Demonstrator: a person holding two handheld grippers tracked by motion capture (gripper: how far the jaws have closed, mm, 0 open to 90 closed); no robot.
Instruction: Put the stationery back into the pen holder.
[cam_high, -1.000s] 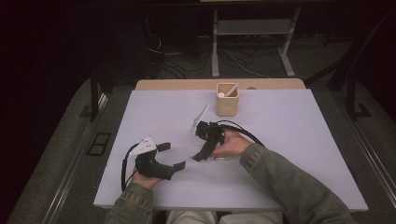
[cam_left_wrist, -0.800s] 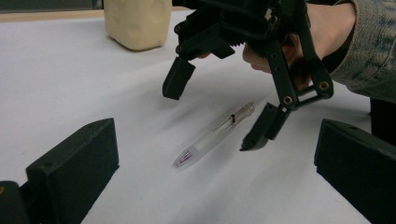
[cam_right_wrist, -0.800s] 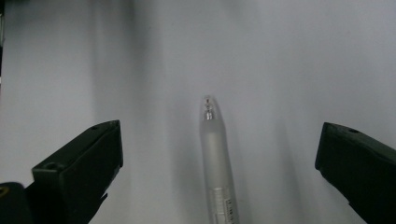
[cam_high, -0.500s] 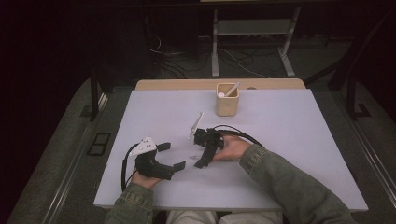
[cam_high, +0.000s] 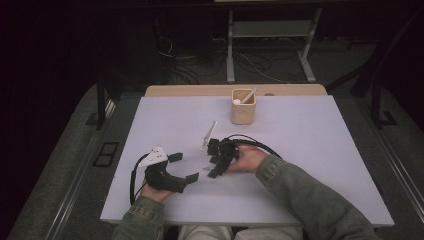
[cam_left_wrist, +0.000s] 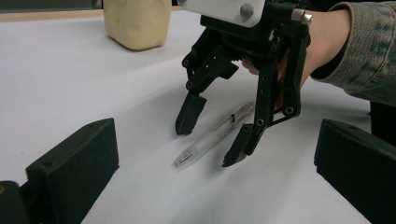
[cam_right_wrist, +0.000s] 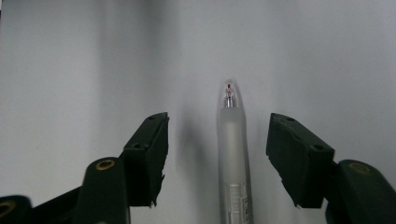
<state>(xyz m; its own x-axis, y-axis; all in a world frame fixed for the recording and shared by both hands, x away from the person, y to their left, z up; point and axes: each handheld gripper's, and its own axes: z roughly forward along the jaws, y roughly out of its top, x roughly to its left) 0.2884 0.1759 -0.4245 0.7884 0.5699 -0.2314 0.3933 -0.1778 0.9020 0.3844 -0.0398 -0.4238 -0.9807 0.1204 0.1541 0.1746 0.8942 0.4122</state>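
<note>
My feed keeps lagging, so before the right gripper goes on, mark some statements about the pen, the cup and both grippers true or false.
1. The pen lies on the table between the right gripper jaws, untouched. True; the jaws have just been closing.
2. The pen is lifted clear of the table. False: it lies flat.
3. The left gripper holds the pen. False: it is open, holding nothing.
4. The beige cup stands upright at the far edge. True.
</note>
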